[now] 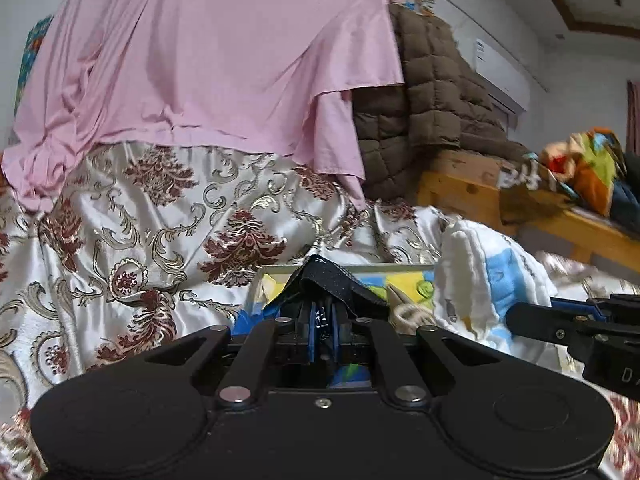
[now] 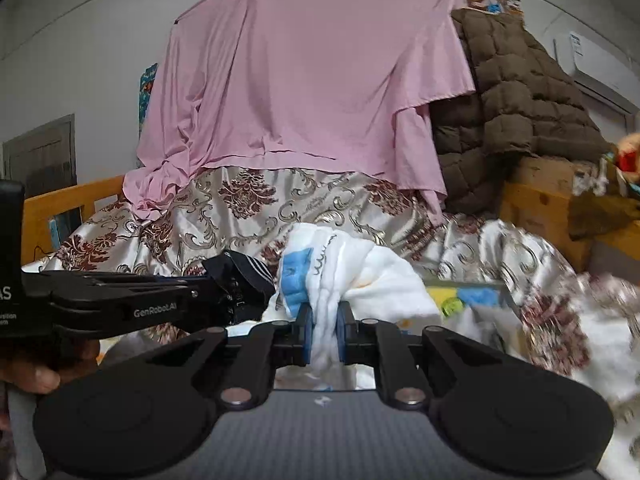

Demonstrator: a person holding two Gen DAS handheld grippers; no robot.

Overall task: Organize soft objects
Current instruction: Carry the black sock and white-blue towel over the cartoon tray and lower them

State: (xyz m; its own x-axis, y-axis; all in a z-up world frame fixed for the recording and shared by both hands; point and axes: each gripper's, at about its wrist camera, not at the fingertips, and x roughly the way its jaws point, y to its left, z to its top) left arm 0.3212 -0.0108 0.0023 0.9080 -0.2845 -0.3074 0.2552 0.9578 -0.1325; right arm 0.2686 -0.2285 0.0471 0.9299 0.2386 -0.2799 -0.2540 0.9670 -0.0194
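My left gripper [image 1: 324, 322] is shut on a black cloth with thin white stripes [image 1: 328, 278], which bunches up over the blue pads. In the right wrist view that left gripper [image 2: 218, 292] reaches in from the left, the black cloth [image 2: 240, 274] at its tip. My right gripper [image 2: 324, 334] is shut on a fold of a white quilted cloth with a blue patch [image 2: 360, 276]. The white cloth [image 1: 480, 272] spreads over the bed just right of the left gripper. The right gripper [image 1: 518, 316] enters the left wrist view from the right edge.
A floral satin bedspread [image 1: 140, 240] covers the bed. A pink sheet [image 2: 312, 80] hangs behind it, beside a brown quilted jacket [image 2: 512, 100]. A wooden bed frame [image 1: 460, 192] carries a heap of colourful cloth [image 1: 588, 168] at right. A colourful printed board [image 2: 464, 296] lies under the white cloth.
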